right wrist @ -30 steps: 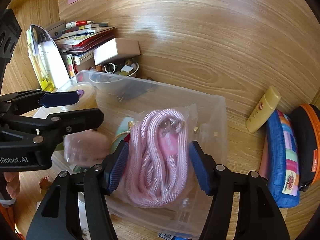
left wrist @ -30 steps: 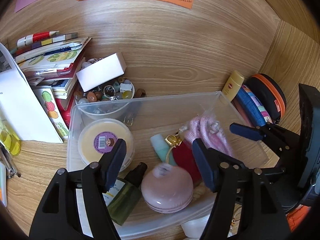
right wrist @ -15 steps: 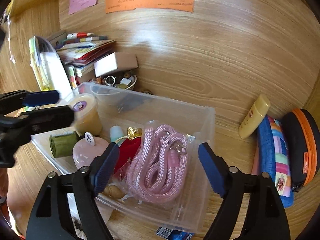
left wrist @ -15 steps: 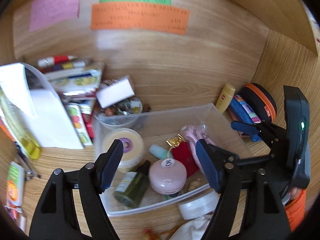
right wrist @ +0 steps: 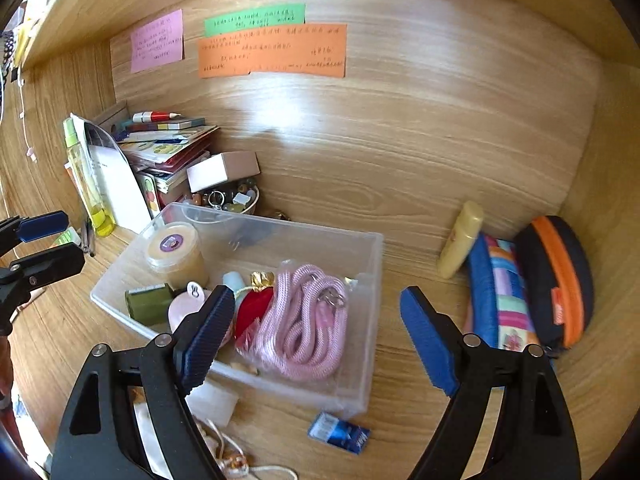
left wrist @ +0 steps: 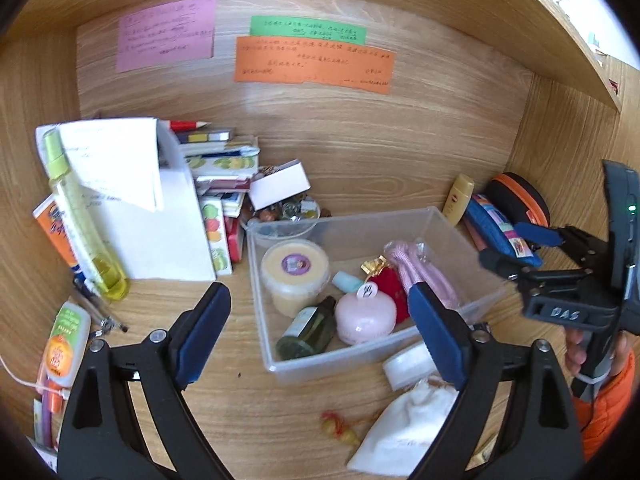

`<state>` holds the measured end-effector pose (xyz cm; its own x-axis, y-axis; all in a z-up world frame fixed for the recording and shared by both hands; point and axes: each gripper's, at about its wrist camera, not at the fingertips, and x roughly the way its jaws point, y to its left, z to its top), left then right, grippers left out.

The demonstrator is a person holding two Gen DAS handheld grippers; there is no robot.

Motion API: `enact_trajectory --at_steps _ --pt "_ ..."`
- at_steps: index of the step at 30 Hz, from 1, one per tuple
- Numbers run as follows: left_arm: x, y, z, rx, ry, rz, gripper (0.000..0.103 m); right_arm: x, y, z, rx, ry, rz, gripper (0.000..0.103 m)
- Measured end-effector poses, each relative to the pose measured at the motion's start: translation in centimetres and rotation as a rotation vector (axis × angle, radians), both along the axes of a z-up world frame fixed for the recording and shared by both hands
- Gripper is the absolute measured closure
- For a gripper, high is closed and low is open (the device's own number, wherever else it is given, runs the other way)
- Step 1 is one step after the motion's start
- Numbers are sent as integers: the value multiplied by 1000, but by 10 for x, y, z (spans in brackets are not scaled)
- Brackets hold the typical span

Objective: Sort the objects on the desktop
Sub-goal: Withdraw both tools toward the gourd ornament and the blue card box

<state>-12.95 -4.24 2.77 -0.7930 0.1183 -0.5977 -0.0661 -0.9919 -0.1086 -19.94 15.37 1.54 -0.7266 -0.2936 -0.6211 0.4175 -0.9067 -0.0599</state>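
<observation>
Nearest us, both tools were empty. The left gripper [left wrist: 320, 338] had its jaws spread wide with nothing between them, and the right gripper [right wrist: 316, 334] the same; both had just been opening.

Loose items still sat on the desk in front of the clear bin [left wrist: 472, 300]: a white pouch [left wrist: 404, 428], a white round tin [left wrist: 408, 362], a red-and-gold charm [left wrist: 340, 428] and a small blue packet [right wrist: 340, 434].

Risk, as we judged it: the pouch and charm cords lay tangled close together, so a grab at one could drag the other. The bin looked light, so a bump from a jaw might shove it.

Inside the bin lay the pink rope [right wrist: 304, 320], red pouch [right wrist: 252, 308], pink round case [left wrist: 364, 316], green bottle [left wrist: 308, 330] and yellow tub [left wrist: 294, 270]. It was crowding up, so a further drop could land on the rope and roll off.

Farther back, the yellow tube [right wrist: 460, 240] leaned by the striped case [right wrist: 500, 292] and could topple if nudged.

Against the earlier frames, we noted both grippers pulled back and up: the rope had sat between the right jaws, and now lay free in the bin.
</observation>
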Motion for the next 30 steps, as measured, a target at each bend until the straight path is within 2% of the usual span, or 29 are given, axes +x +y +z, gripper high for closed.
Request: enact_trajectory --at_steps 9,21,30 --pt "16 -18 -33 2 -72 31 12 35 15 -6 33 10 -60 15" --pt "30 -18 -76 -22 -174 12 12 56 24 -42 49 -75 -111 15" --pt "30 -5 -100 -37 -232 -43 12 55 26 -76 80 -153 -126 15"
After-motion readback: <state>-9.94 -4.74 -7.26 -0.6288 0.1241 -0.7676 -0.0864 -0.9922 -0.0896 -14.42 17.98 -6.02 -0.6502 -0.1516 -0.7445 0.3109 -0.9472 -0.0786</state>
